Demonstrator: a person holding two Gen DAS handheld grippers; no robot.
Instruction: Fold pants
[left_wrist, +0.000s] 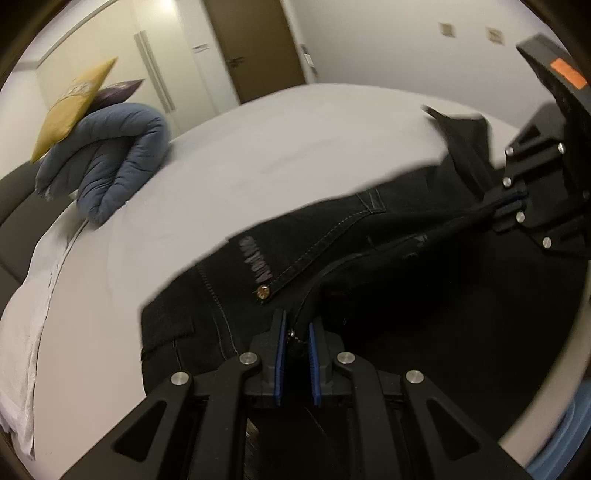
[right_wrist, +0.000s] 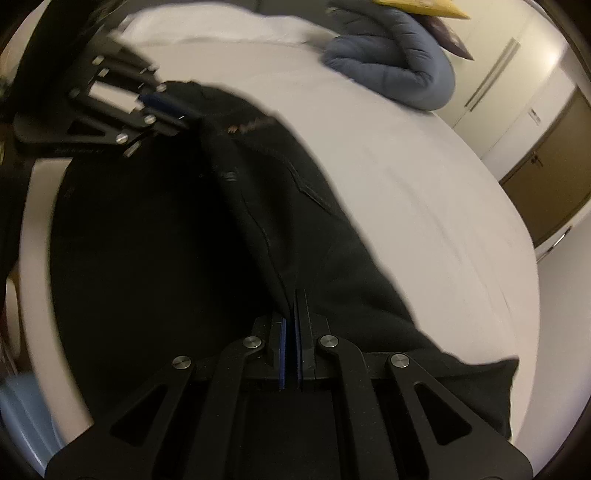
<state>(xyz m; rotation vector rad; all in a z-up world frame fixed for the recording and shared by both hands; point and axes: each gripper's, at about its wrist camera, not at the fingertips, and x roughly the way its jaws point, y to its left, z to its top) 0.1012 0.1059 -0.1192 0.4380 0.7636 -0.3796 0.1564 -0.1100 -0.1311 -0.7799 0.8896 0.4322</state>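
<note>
White bed (left_wrist: 295, 147) below — both my left gripper (left_wrist: 295, 345) and right gripper (right_wrist: 291, 332) pinch the black pants (left_wrist: 332, 240), seemingly heavy, floppy denim — best held by thick seams.

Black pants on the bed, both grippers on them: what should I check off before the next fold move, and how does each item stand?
1. Left gripper clamped on the black pants: ok, jaws shut on fabric near the waistband.
2. Right gripper clamped: ok, jaws shut on a fold of cloth.
3. Fabric between the grippers taut: cannot tell, motion blur.
4. White bed sheet ahead free for laying down: ok.
5. Blue duvet apart from the pants: ok.
6. Legs aligned: cannot tell.
</note>
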